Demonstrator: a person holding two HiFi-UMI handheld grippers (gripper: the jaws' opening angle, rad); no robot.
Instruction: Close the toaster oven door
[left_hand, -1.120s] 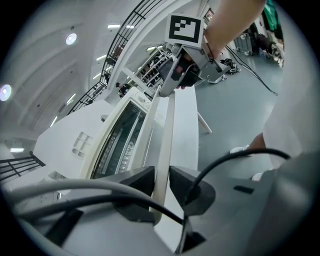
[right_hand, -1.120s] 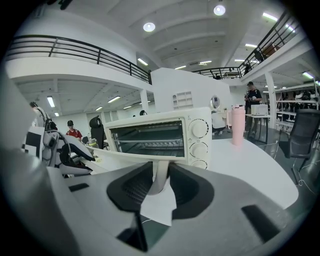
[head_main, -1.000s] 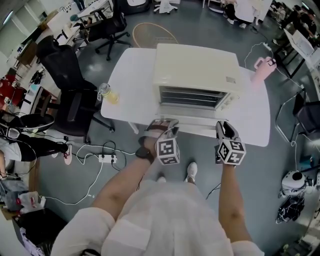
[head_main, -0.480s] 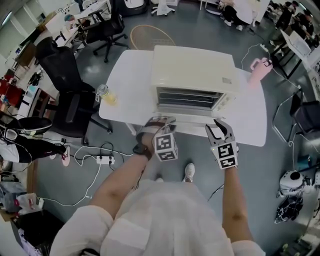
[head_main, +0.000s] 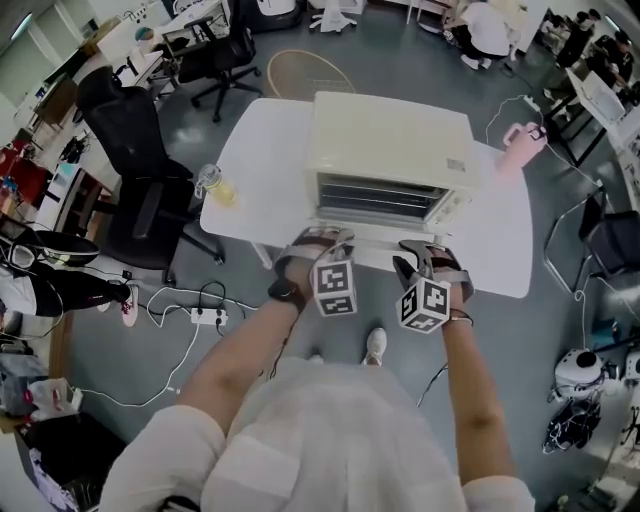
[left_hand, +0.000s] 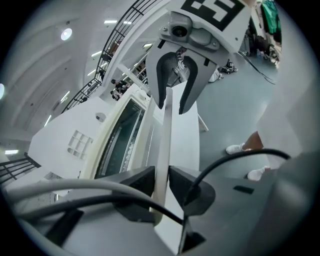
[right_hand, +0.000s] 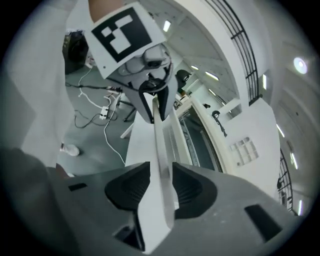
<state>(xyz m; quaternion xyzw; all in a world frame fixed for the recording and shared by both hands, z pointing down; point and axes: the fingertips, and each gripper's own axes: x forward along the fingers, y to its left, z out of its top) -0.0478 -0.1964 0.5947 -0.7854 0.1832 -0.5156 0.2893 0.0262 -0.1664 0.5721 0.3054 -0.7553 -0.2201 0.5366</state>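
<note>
White oven door (left_hand: 165, 125): your left gripper (left_hand: 161, 180) pinches its edge, right gripper (right_hand: 161, 185) merely straddles it (pads slack), so clamp first, then lift evenly.

An open-plan office or lab workspace: black swivel chairs (head_main: 150, 195) on a grey floor (head_main: 110, 360), cluttered desks (head_main: 140, 45) along the edges, people (head_main: 487, 28) at the far side, a power strip (head_main: 210, 317) with loose cables, a white bench (head_main: 255, 140), and a small white robot (head_main: 575, 385) standing nearby
</note>
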